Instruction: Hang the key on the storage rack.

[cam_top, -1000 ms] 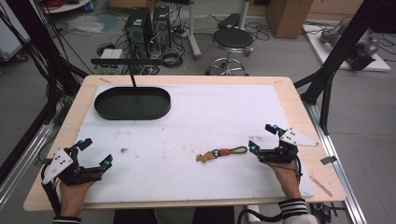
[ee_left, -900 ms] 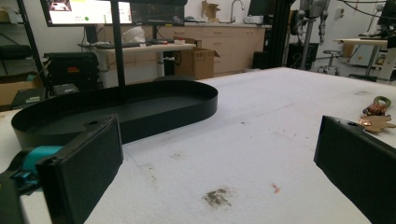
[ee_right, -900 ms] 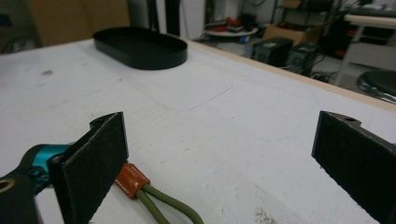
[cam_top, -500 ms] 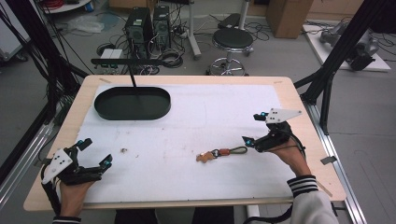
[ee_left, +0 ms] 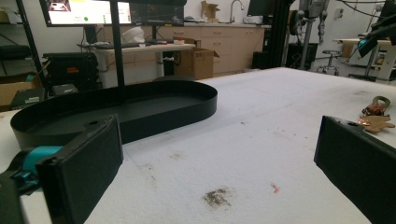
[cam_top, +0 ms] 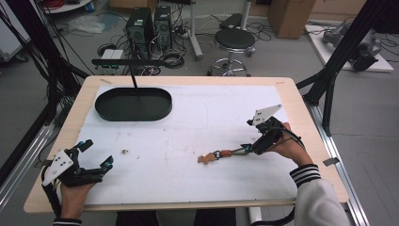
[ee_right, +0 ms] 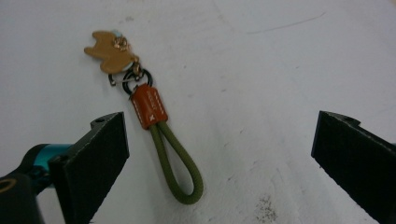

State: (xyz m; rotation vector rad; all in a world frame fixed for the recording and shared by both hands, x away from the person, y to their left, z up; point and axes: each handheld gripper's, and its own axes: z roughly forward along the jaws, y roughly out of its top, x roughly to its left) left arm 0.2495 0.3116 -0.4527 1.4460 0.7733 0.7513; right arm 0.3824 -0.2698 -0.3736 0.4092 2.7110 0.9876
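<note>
The keychain, an olive cord loop with an orange leather tab and a tan animal charm, lies flat on the table, toward its right front; the right gripper hovers at the loop end, jaws spread wide; the left gripper, also spread, rests near the front-left corner; a black oval tray sits by the back-left corner.

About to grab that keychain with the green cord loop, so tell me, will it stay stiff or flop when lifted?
Likely floppy: the keychain is a green cord loop joined by small rings to a flat tan charm, so the charm should dangle. It looks light. Lying flat, it shouldn't roll, though a push may make it pivot.
</note>
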